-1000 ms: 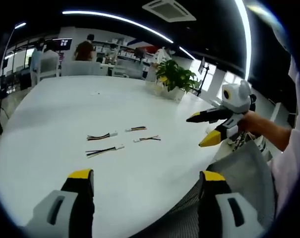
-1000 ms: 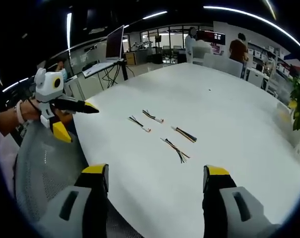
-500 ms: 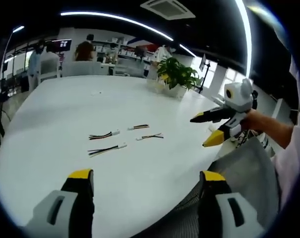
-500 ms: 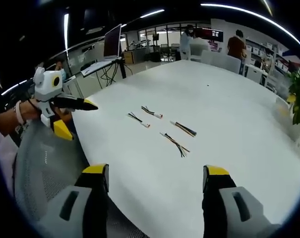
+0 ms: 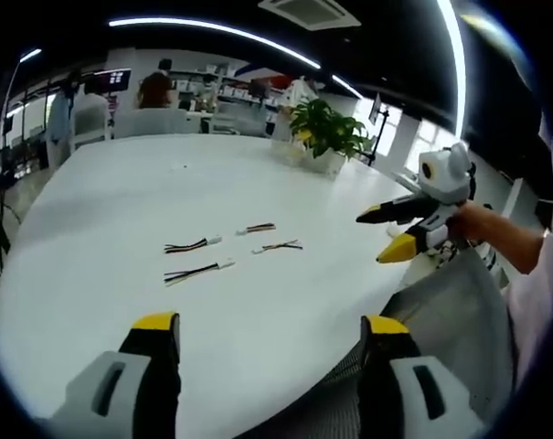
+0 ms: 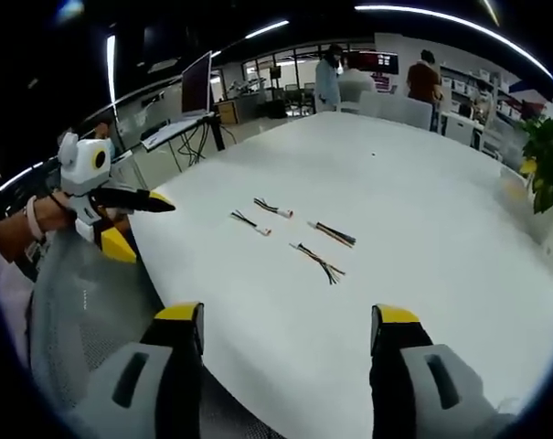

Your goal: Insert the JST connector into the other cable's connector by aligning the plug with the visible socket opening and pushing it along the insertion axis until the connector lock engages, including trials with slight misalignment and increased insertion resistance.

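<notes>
Several short JST cables lie loose near the middle of the white table (image 5: 93,201). In the left gripper view they are a lower-left cable (image 5: 198,272), an upper-left cable (image 5: 192,245), a far cable (image 5: 258,228) and a right cable (image 5: 278,246). The right gripper view shows the same cables (image 6: 319,262) (image 6: 331,234) (image 6: 271,208) (image 6: 250,222). My left gripper (image 5: 269,325) is open and empty, well short of them. My right gripper (image 6: 287,315) is also open and empty. Each gripper appears in the other's view, held in a hand off the table's edge: the right gripper (image 5: 375,240) and the left gripper (image 6: 143,229).
A grey mesh chair back (image 5: 445,311) (image 6: 75,302) stands at the table's near edge between the grippers. A potted plant (image 5: 324,133) sits at the table's far side. Beyond the table are desks, a monitor (image 6: 196,82) and people.
Both views have shifted slightly with the hands. The cables lie where they were, and both grippers stay open and empty.
</notes>
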The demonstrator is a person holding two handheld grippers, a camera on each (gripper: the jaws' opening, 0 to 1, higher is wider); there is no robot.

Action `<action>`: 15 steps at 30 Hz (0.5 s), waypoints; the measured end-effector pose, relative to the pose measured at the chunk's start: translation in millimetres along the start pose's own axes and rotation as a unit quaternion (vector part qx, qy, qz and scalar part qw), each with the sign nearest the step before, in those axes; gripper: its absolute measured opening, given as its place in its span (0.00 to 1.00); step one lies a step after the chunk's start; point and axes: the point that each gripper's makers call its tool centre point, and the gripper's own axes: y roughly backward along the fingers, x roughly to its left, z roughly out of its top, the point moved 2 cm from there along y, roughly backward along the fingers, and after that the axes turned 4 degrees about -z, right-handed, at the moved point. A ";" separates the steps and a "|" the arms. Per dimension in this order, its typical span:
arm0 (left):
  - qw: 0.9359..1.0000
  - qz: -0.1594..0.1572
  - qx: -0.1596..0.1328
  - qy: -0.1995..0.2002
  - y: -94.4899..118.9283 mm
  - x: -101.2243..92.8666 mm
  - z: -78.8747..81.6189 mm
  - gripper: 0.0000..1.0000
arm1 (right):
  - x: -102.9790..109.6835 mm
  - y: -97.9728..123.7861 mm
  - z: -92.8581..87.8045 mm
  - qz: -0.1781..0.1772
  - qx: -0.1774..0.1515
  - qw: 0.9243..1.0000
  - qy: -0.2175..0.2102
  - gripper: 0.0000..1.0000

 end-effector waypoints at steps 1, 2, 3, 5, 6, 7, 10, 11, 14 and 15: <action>1.000 0.001 0.000 -0.001 0.5 0.1 0.5 0.78 | -0.3 0.2 1.0 0.000 -0.002 1.000 -0.001 0.72; 1.000 0.001 0.000 -0.002 1.2 0.1 1.0 0.78 | 0.1 0.8 2.8 0.000 -0.005 1.000 -0.001 0.71; 1.000 0.002 0.000 -0.004 1.7 0.4 1.2 0.78 | 0.1 0.9 3.7 0.000 -0.007 1.000 0.000 0.71; 1.000 0.004 0.001 -0.008 2.6 1.2 1.6 0.78 | 0.4 1.0 5.0 0.001 -0.009 1.000 0.001 0.71; 1.000 0.004 0.000 -0.009 2.7 1.6 1.9 0.78 | 0.5 1.0 5.3 0.001 -0.010 1.000 0.002 0.70; 1.000 0.004 0.000 -0.010 3.0 1.8 2.1 0.78 | 0.9 1.2 6.1 0.001 -0.011 1.000 0.004 0.70; 1.000 0.008 -0.002 -0.013 4.1 3.7 3.8 0.78 | 2.0 2.3 7.6 0.003 -0.014 1.000 0.004 0.68; 1.000 0.010 -0.004 -0.015 4.5 5.0 5.1 0.78 | 2.1 2.7 8.3 0.004 -0.016 1.000 0.005 0.68; 1.000 0.014 -0.005 -0.013 5.3 8.5 8.0 0.76 | 1.8 3.2 10.0 0.004 -0.017 1.000 0.006 0.67; 1.000 0.012 -0.007 -0.009 5.4 9.2 9.6 0.75 | 1.4 3.4 11.2 0.004 -0.018 1.000 0.007 0.67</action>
